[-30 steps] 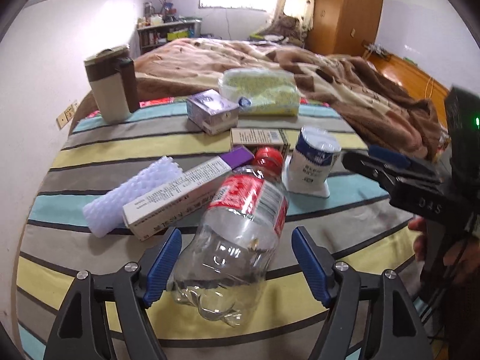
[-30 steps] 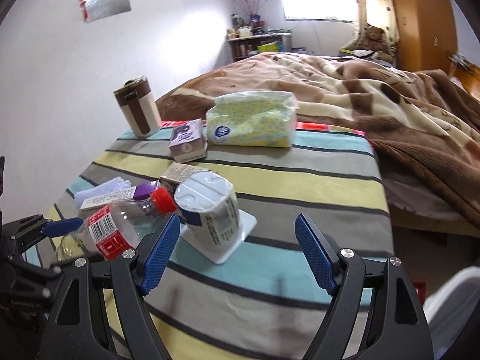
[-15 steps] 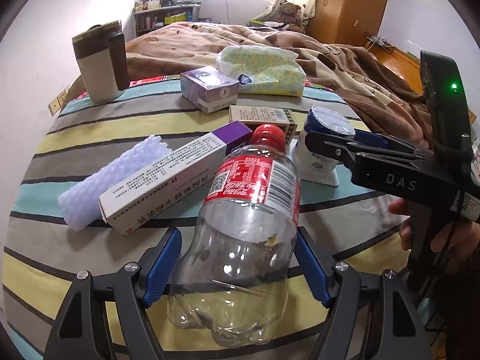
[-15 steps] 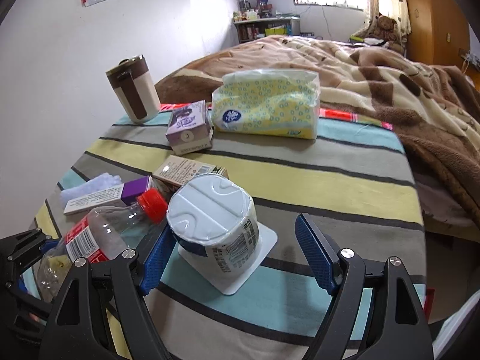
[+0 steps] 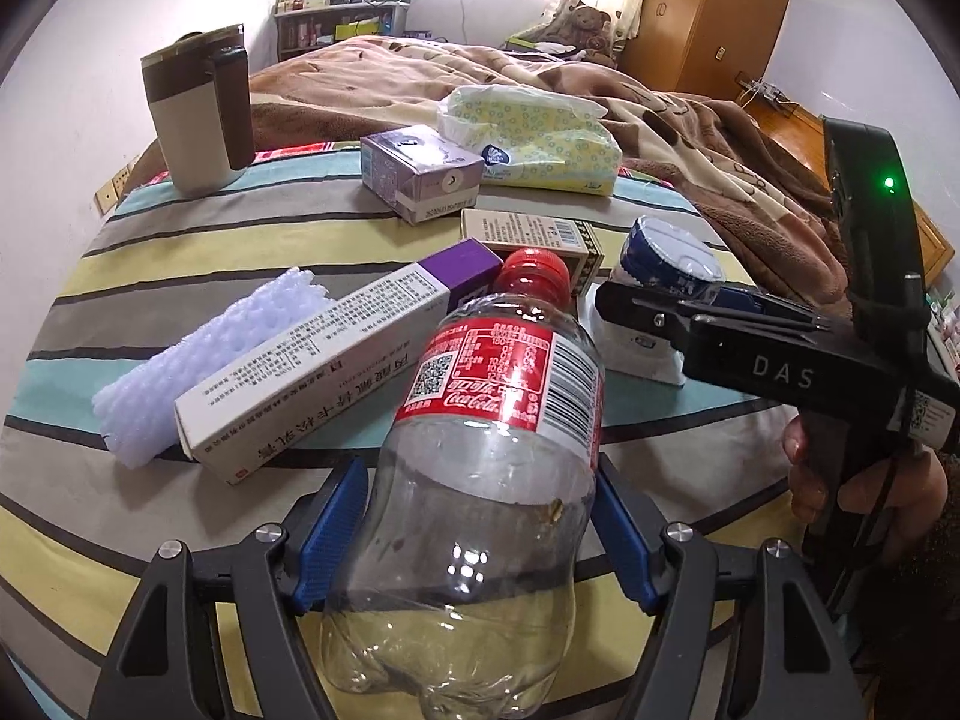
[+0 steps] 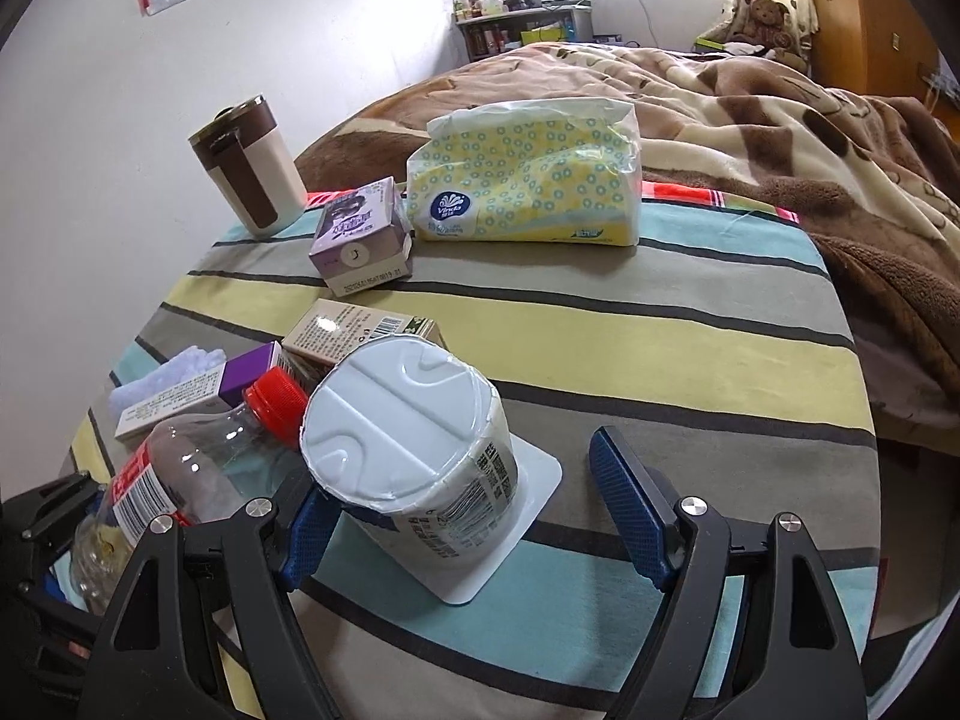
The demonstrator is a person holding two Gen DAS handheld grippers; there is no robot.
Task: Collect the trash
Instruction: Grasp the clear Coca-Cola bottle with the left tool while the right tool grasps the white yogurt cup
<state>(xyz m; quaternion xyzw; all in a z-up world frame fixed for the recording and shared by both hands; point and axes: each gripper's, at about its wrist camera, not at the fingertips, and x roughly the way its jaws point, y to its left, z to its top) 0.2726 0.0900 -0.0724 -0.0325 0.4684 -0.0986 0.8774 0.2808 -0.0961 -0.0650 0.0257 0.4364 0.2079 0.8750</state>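
Observation:
An empty clear plastic bottle [image 5: 504, 372] with a red cap and red label lies on the striped tablecloth [image 6: 660, 348]. My left gripper [image 5: 480, 480] straddles its body, jaws closing, and both blue pads rest against its sides. An upturned white yogurt cup [image 6: 408, 420] with a blue band leans on its square lid beside the bottle. My right gripper [image 6: 462, 480] is around it, jaws closing. The left pad touches the cup. The right pad stands well clear of it. A hand [image 5: 870, 480] holds that gripper.
Left of the bottle lie a long white box with a purple end [image 5: 324, 372] and a white foam net [image 5: 210, 360]. Behind are a small beige box [image 5: 528, 234], a purple carton [image 5: 420, 180], a tissue pack [image 5: 540, 144] and a brown-and-cream mug [image 5: 198, 114]. A blanket-covered bed [image 6: 780, 120] lies beyond.
Both grippers came forward and down. The bottle now fills the gap between the left pads, and the cup has slid in between the right pads, which have narrowed.

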